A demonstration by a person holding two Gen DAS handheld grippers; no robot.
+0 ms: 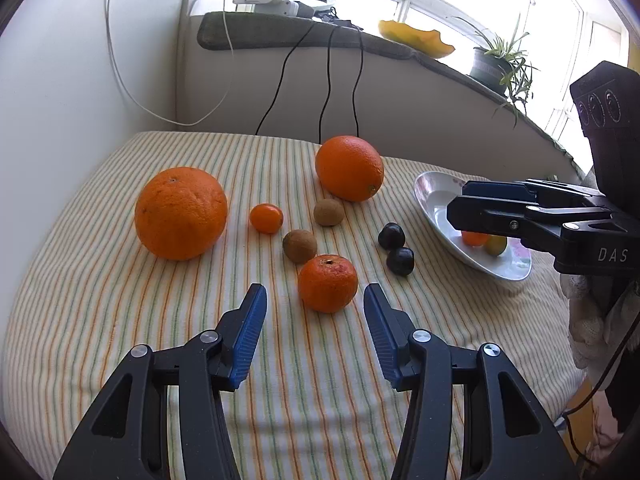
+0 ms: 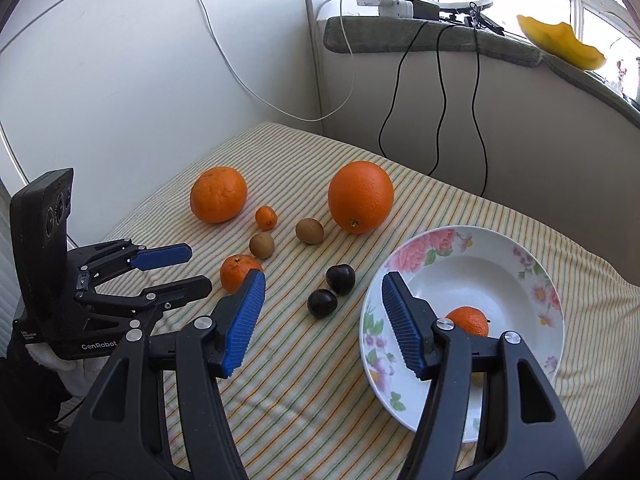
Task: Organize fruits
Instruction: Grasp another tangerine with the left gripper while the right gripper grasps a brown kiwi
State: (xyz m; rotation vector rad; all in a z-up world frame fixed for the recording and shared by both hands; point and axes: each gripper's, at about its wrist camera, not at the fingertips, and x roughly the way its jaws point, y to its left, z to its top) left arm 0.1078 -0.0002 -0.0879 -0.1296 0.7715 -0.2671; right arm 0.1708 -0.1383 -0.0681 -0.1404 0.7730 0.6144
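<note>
Left black gripper with blue ribbed pads [image 1: 315, 296]: jaws spread, empty, low centre of the left wrist frame — medium orange mandarin [image 1: 327, 283] just ahead, between the tips, not touched. Right black gripper with blue pads [image 2: 323, 286]: jaws spread, empty, hovering by the near rim of the white floral-rimmed dish [image 2: 520, 256] at lower right. Inside dish: small orange mandarin [image 2: 468, 320] and a yellow-green fruit, mostly hidden. On striped cloth [image 1: 120, 300], mid-frame: two large oranges, one tiny orange, two brown kiwis, two dark plums [image 1: 400, 261] — plums touching.
</note>
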